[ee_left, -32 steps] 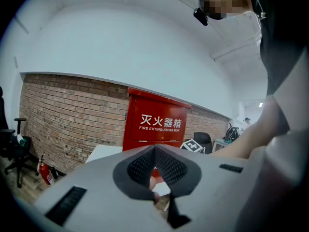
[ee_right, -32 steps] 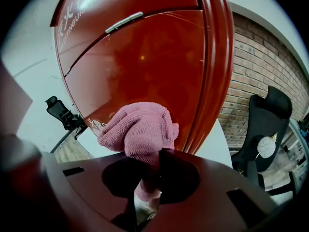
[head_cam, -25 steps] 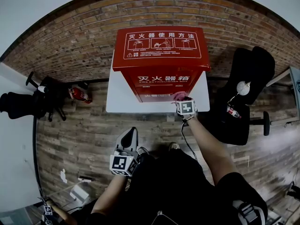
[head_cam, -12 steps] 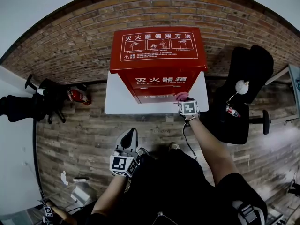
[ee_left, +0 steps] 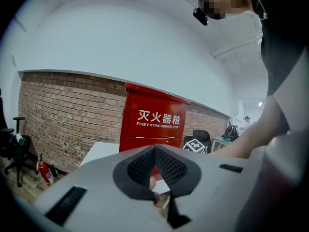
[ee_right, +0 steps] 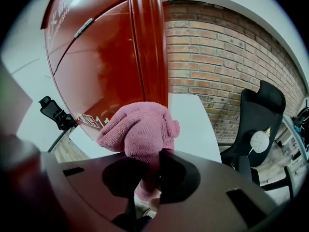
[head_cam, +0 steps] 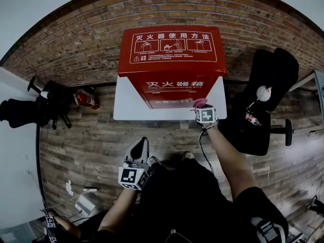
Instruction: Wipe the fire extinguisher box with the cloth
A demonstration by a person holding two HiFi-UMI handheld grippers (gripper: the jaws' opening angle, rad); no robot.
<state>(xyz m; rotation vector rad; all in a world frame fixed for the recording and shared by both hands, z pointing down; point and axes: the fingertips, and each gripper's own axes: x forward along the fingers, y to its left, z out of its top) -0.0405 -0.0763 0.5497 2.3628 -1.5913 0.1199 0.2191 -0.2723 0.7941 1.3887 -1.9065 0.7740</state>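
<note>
Cloth (ee_right: 140, 129) first: pink, bunched, and clamped between the jaws of my right gripper (ee_right: 147, 175), a wad of it bulging past the tips. In the right gripper view that wad sits against the red front of the fire extinguisher box (ee_right: 106, 62), low down near its right edge. From the head view, the right gripper (head_cam: 201, 107) is at the box's (head_cam: 172, 59) lower right corner, arm stretched forward, with the cloth (head_cam: 199, 103) showing just above the marker cube. The box stands upright on a white table (head_cam: 126, 103) against the brick wall (head_cam: 76, 39).

My left gripper (head_cam: 140, 145) hangs low and close to my body, well apart from the table. Its own view shows the 2 jaws together with nothing gripped between them, pointed toward the box's (ee_left: 154, 122) front.

1 small red extinguisher (head_cam: 86, 101) lies on the floor to the left, and a black chair (head_cam: 268, 85) stands to the right.
</note>
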